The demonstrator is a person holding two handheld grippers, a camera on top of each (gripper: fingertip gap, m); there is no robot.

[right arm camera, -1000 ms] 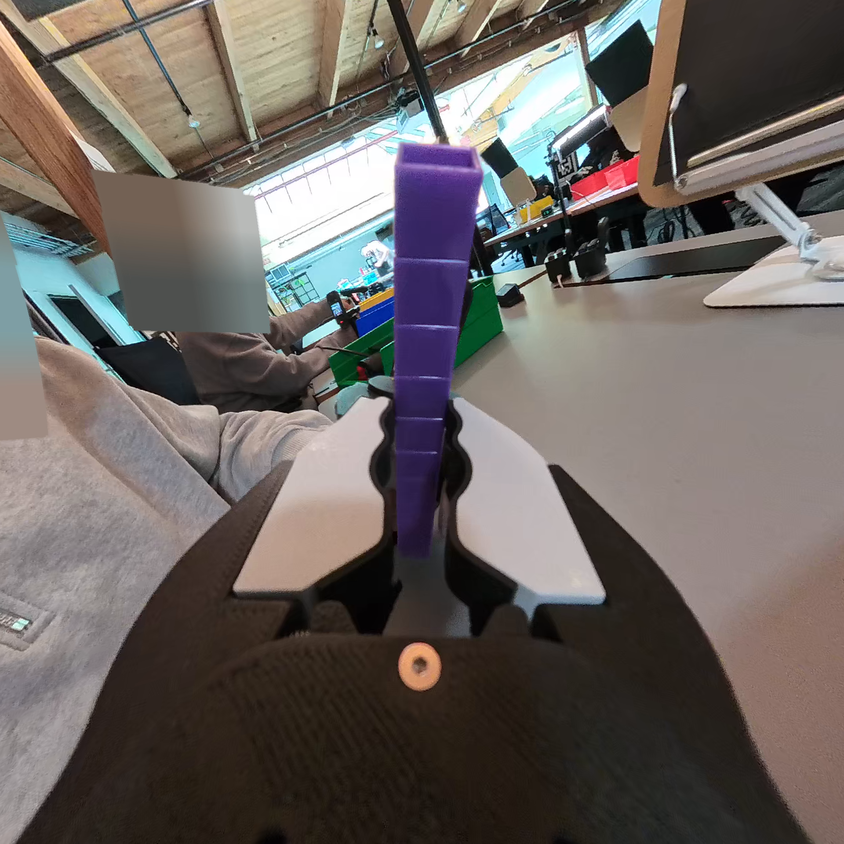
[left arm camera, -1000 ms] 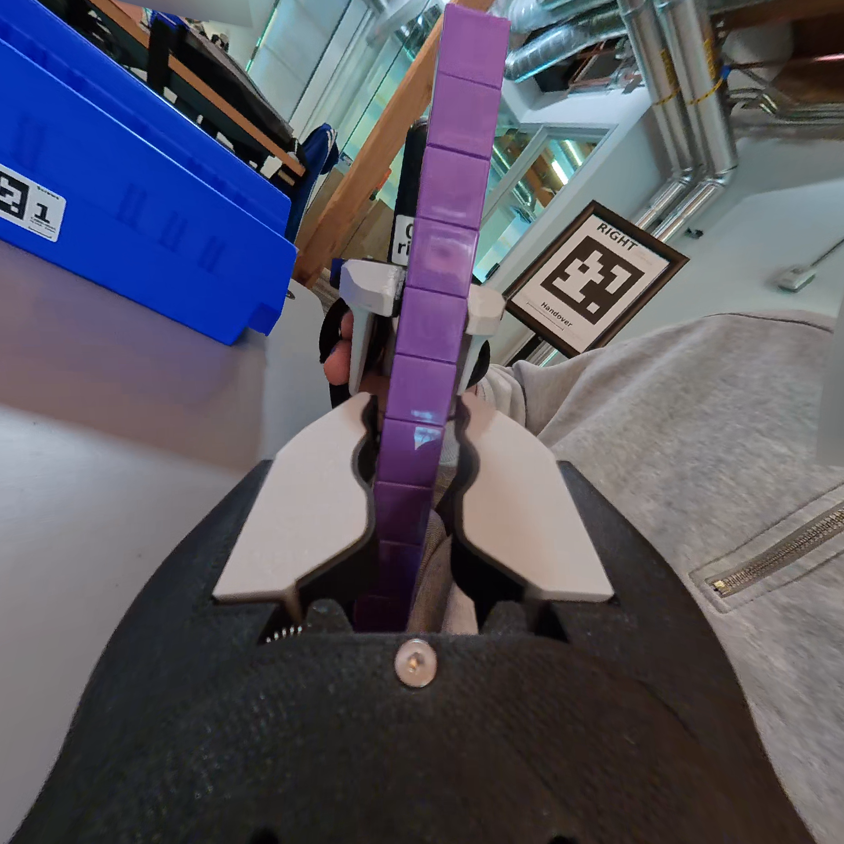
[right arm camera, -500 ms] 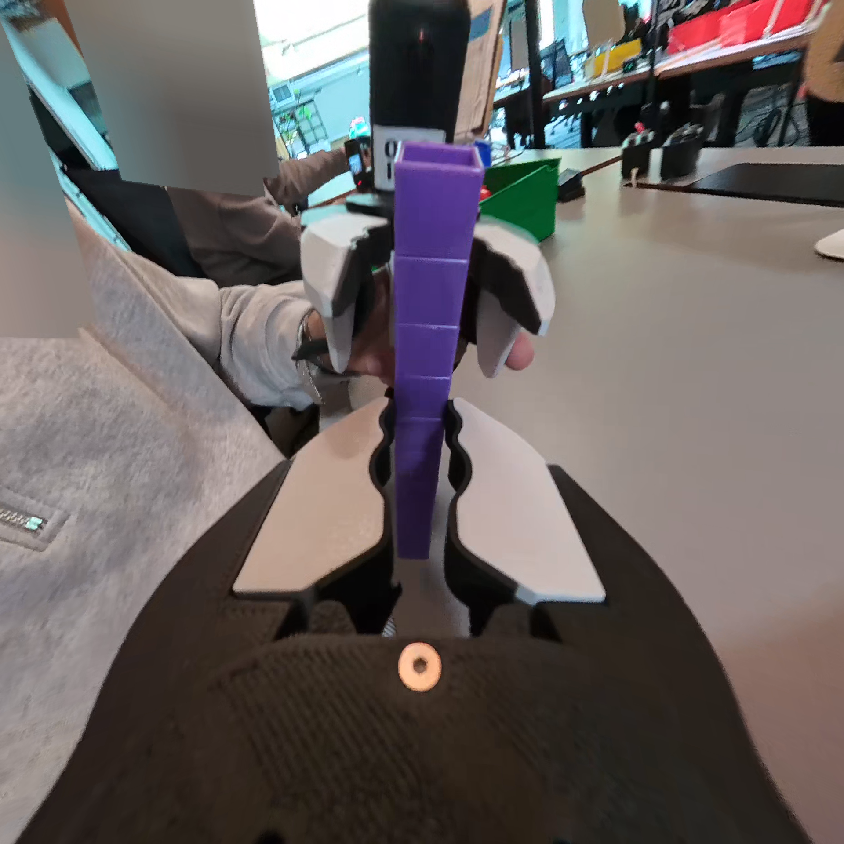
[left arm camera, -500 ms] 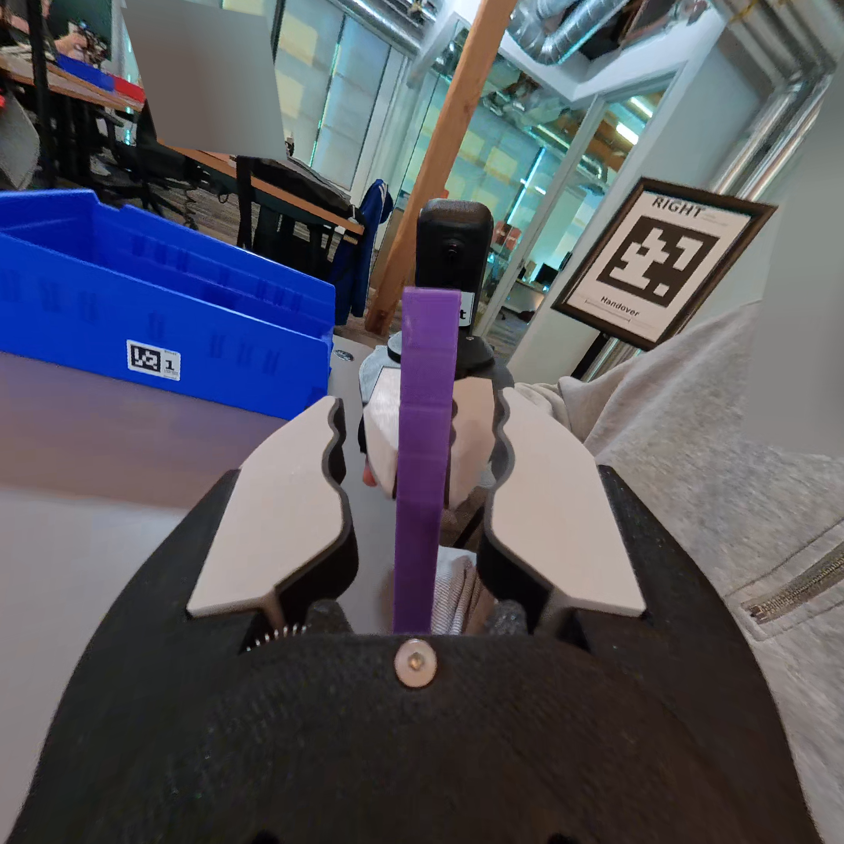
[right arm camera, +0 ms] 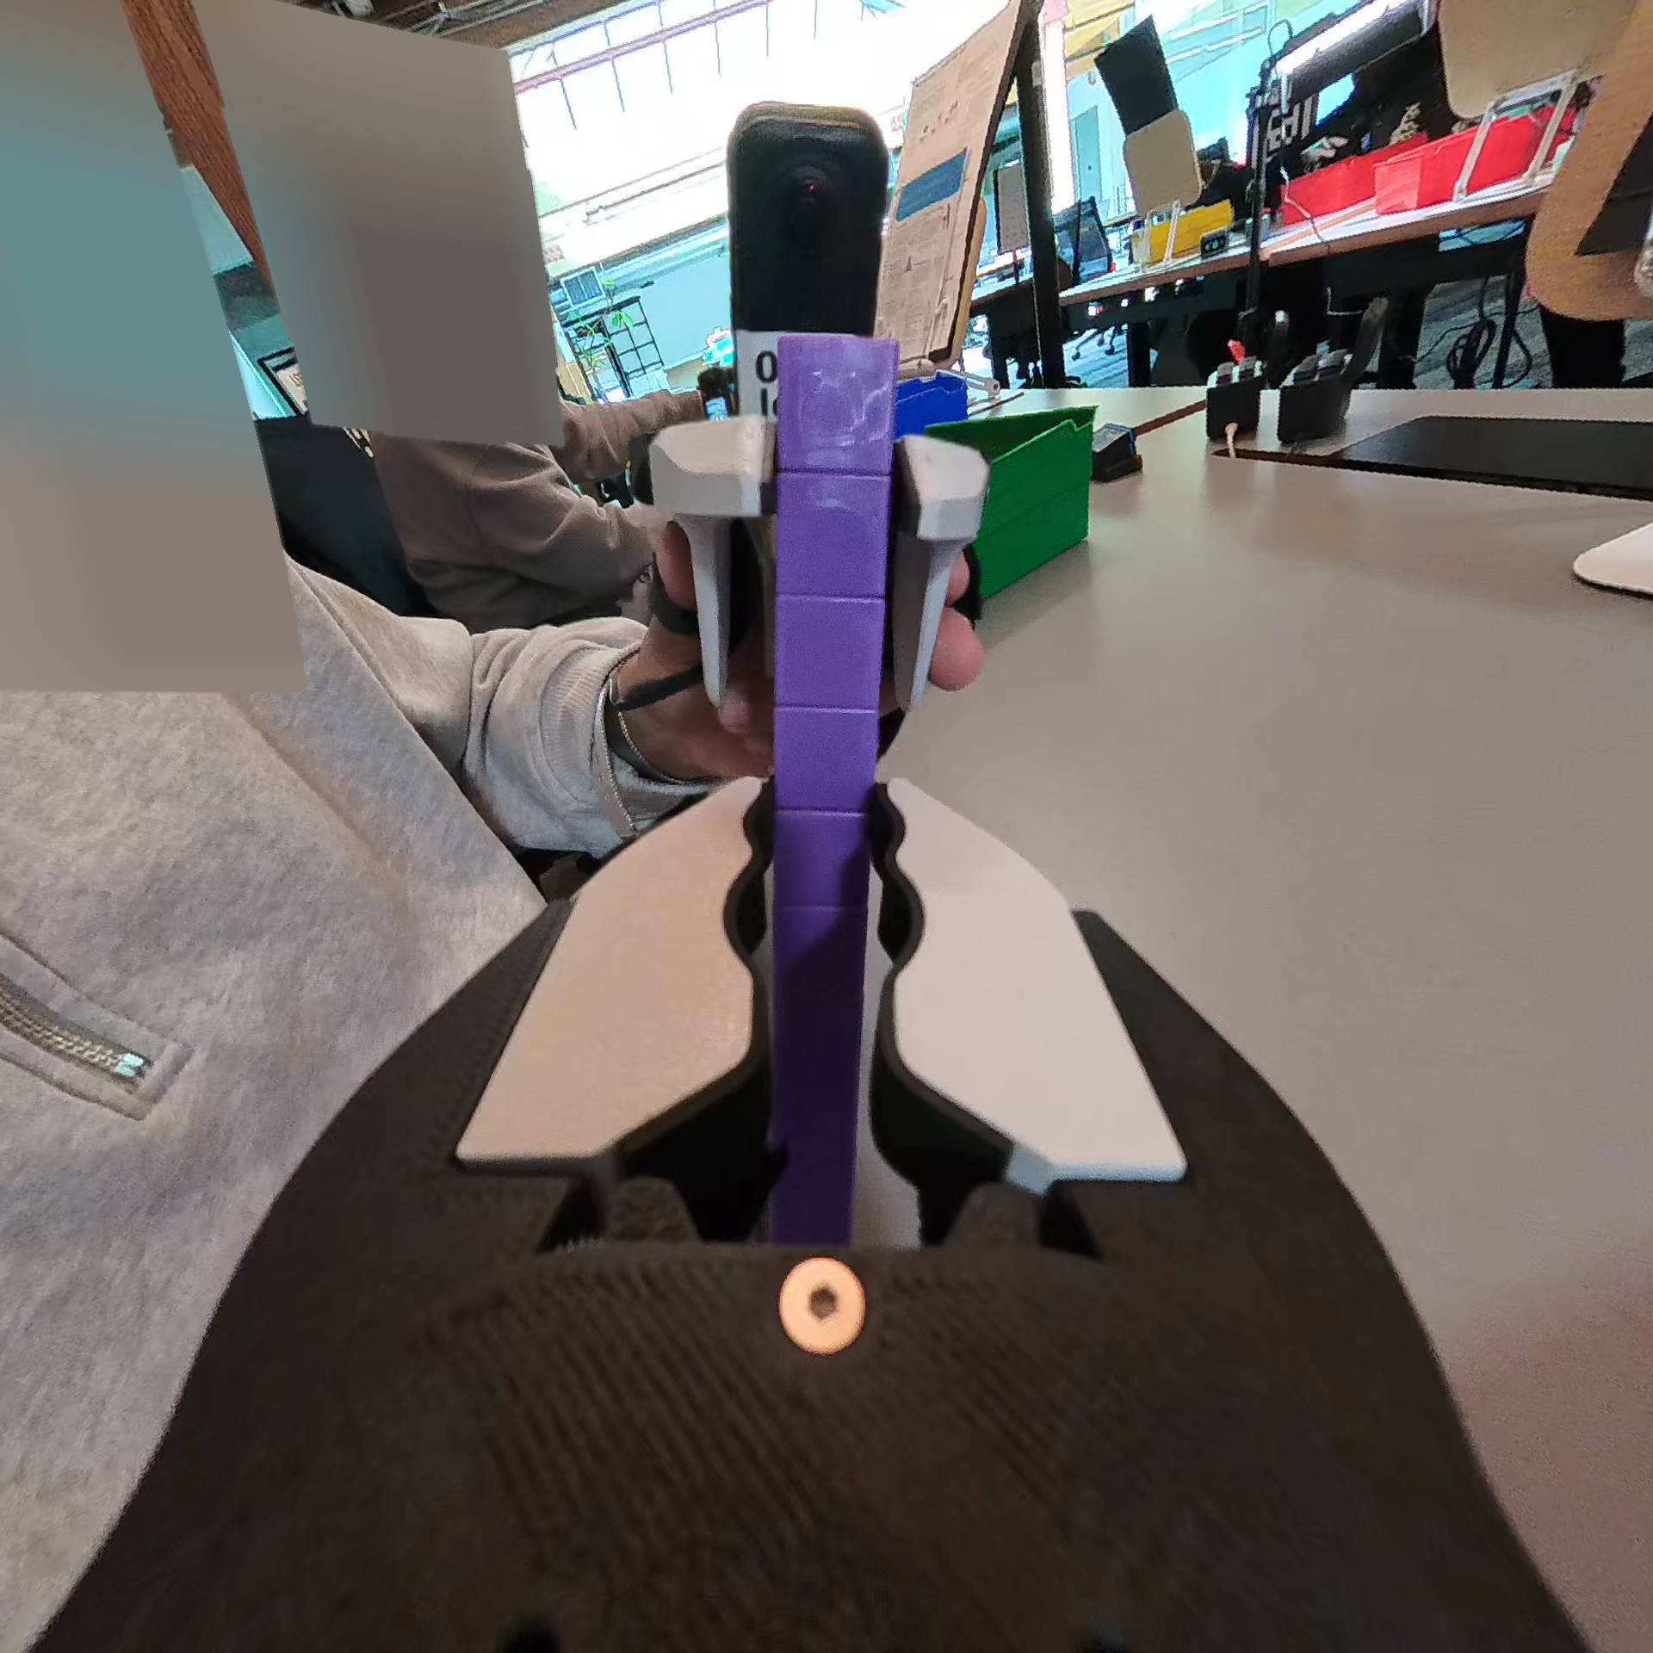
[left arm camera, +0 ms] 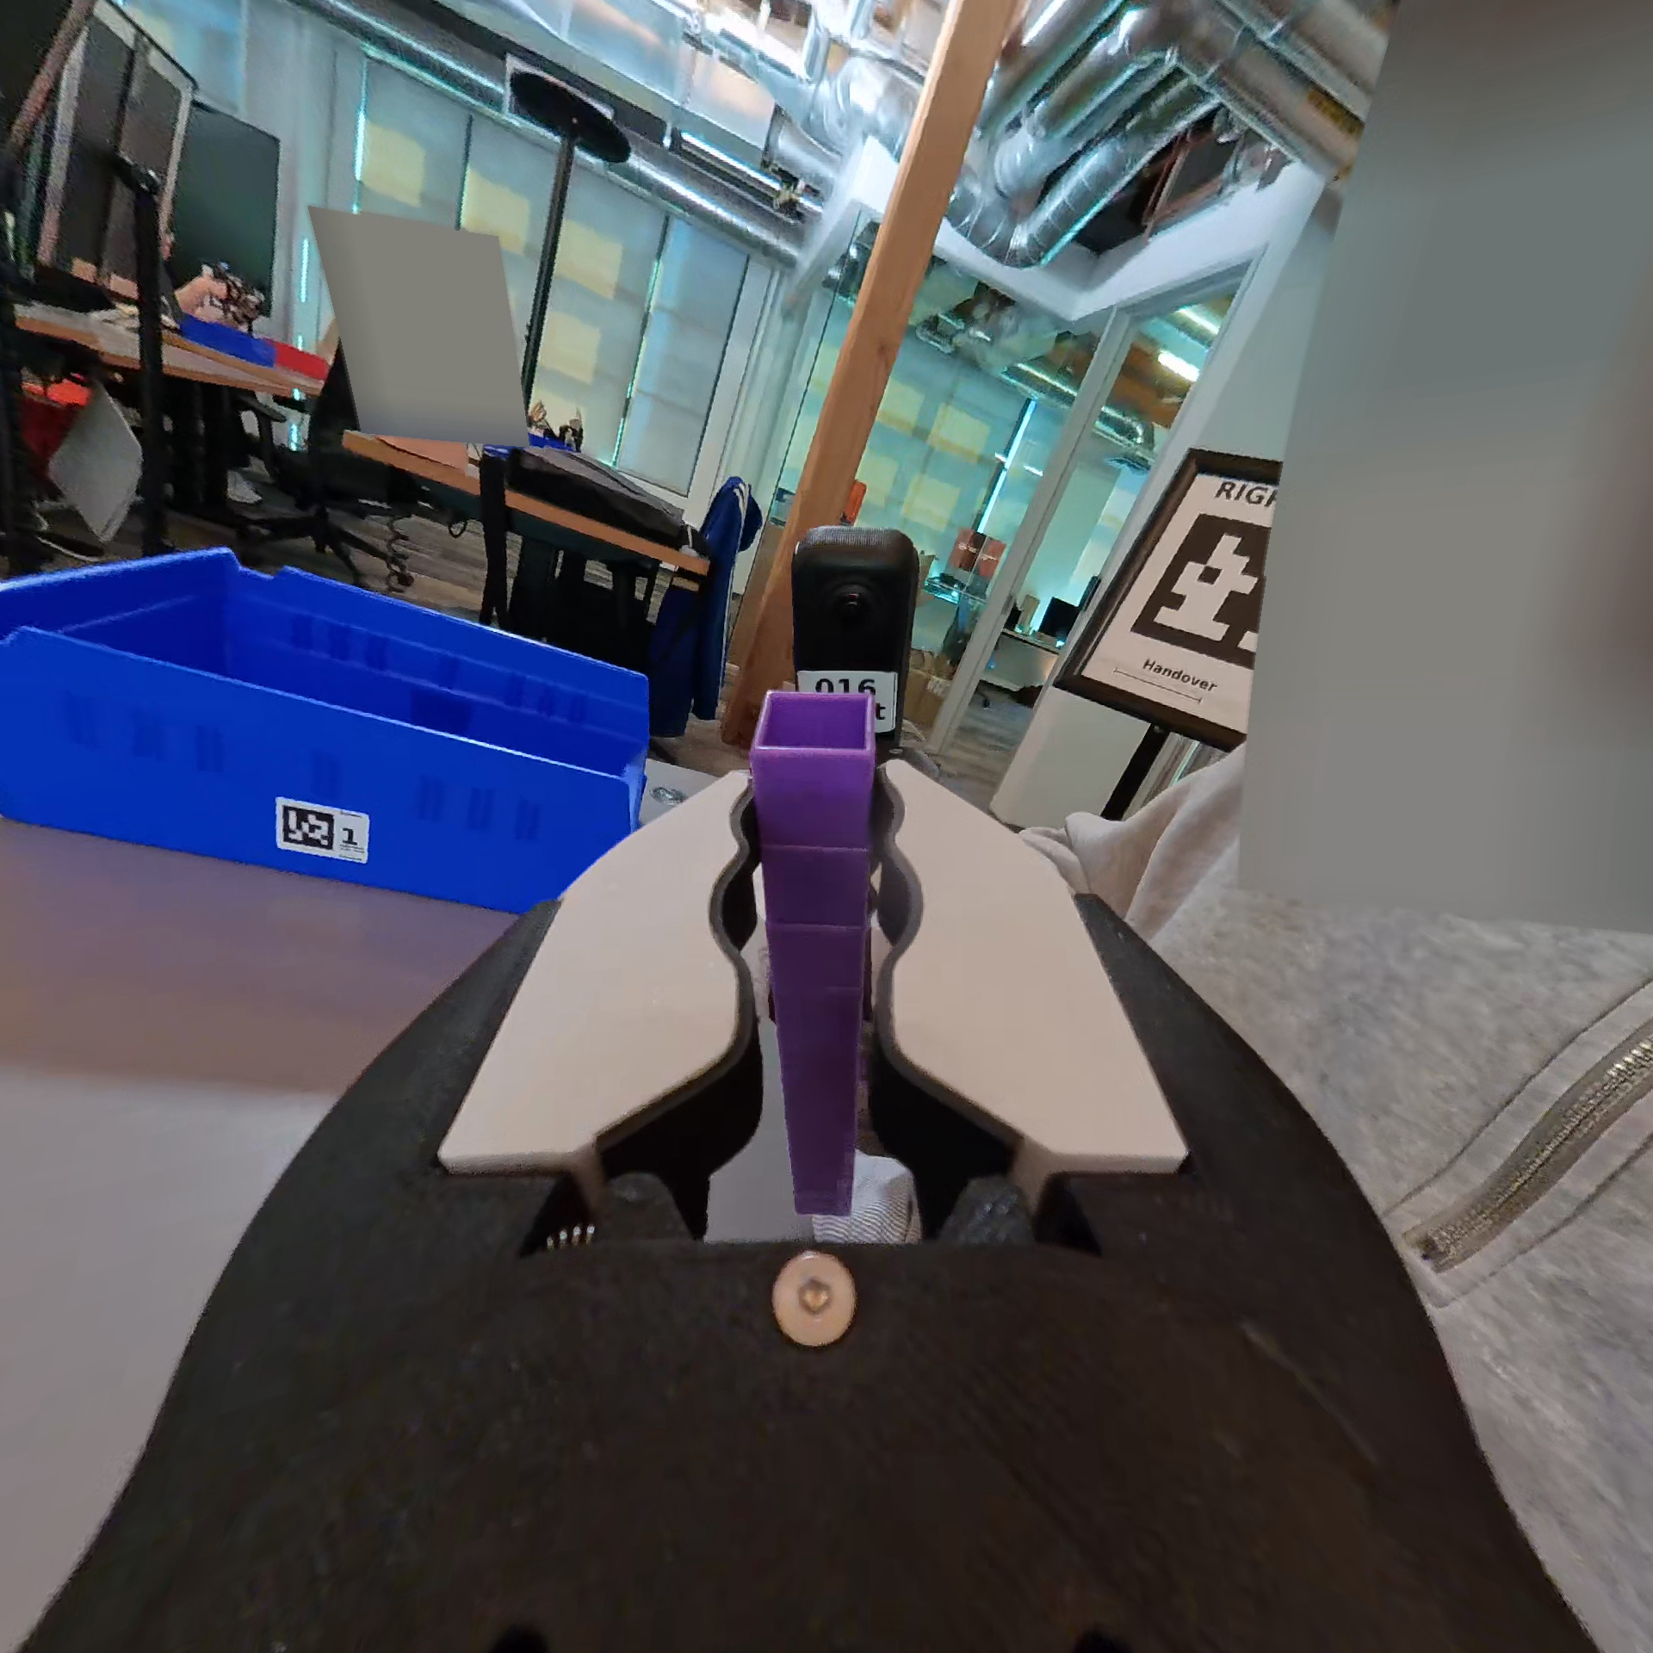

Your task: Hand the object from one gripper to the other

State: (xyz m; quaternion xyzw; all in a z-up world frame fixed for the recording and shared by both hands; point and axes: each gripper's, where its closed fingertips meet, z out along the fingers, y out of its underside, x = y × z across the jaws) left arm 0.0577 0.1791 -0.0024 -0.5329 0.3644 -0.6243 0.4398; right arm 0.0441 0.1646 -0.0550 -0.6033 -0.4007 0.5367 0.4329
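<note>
The left gripper [left arm camera: 812,796] is pinched onto the purple bar [left arm camera: 818,984]: its two pale fingers [left arm camera: 626,984] press against the bar's sides, and the bar runs straight down the slot between them, from deep near the gripper's body out to just past the tips, where its hollow square end shows. Straight ahead of those tips, the black camera [left arm camera: 851,608] of the other tool rises just behind the bar's end. Off to the left of this gripper a blue bin [left arm camera: 268,716] sits on the table, and to its right is a grey sleeve [left arm camera: 1342,1029] with a framed marker sign [left arm camera: 1190,608] beyond.

The right gripper [right arm camera: 821,796] is also clamped on the same bar, which fills its slot from the body to well beyond the fingertips. Just ahead of it the left gripper faces back, its jaws closed on the bar's far part, with the person's hand [right arm camera: 680,716] behind it. To the right of the tool the grey table [right arm camera: 1297,805] stretches away, with a green bin [right arm camera: 1029,501] ahead on it
</note>
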